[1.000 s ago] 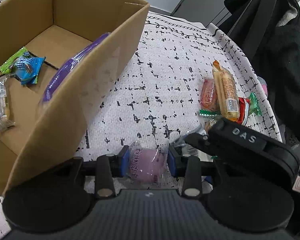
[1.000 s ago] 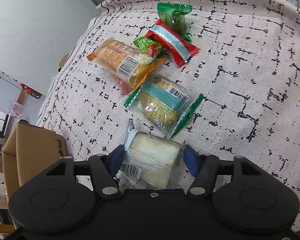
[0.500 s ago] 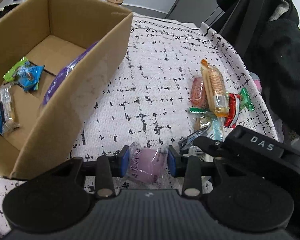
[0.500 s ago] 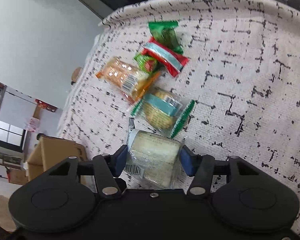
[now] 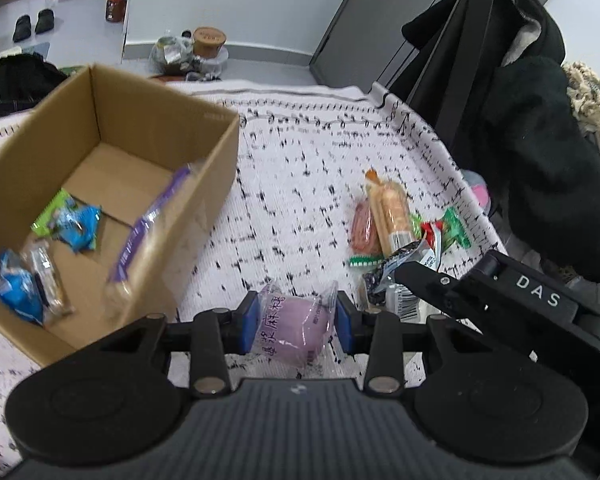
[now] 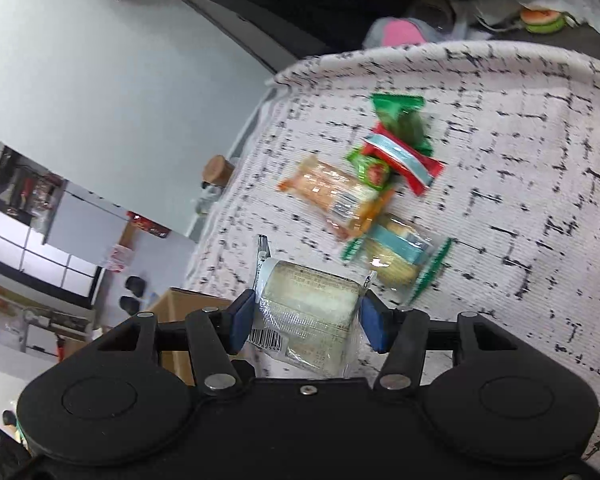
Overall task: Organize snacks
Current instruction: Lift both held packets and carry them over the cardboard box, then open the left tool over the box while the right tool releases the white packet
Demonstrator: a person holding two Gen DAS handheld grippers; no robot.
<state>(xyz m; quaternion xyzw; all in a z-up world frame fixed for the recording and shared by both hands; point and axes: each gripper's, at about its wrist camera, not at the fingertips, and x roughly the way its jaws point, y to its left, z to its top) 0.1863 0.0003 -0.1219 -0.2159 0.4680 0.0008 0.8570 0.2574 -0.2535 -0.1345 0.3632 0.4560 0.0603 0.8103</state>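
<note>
Patterned cloth covers the bench (image 5: 300, 184). Left tongs (image 5: 296, 322) clamp a purple snack (image 5: 290, 326); right tongs (image 6: 306, 320) clamp a pale pack (image 6: 308, 312). Clear the box (image 5: 204, 208) wall, then release inside.

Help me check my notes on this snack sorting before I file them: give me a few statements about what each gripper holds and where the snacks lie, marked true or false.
1. The left gripper is shut on a purple snack pack. True.
2. The right gripper is open and holds nothing. False: it is shut on a pale cake pack.
3. The cardboard box has no snacks in it. False: several lie inside, among them a blue packet and a long purple pack.
4. Loose snacks lie on the patterned cloth, including an orange cracker pack and a green packet. True.
5. The purple snack pack is inside the box. False: it is outside the box, between the gripper's pads.
</note>
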